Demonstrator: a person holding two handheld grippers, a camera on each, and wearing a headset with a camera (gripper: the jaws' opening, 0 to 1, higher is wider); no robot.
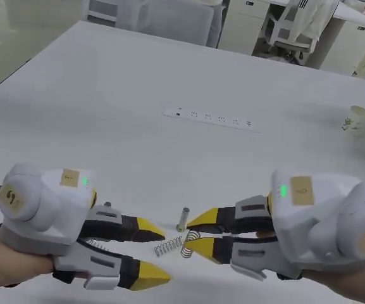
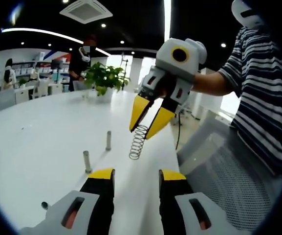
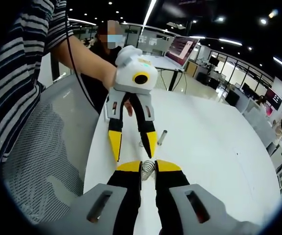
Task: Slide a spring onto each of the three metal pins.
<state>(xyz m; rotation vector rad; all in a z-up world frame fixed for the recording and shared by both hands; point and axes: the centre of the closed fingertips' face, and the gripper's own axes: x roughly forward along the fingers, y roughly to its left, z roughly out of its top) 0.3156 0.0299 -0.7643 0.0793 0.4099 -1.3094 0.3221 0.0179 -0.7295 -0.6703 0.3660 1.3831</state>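
Observation:
My right gripper is shut on one end of a steel spring. The rest of the coil sticks out toward my left gripper, which is open and holds nothing. In the left gripper view the spring hangs from the right gripper, above my own open jaws. A short metal pin stands upright on the white table just beyond the right gripper's tips. A second pin shows behind the left gripper. Two upright pins appear in the left gripper view. In the right gripper view the spring sits between my jaws.
A white power strip lies mid-table and a paper cup stands at the far right. A potted plant sits on the table's far end. A grey mesh chair and the person's striped sleeve are beside the near table edge.

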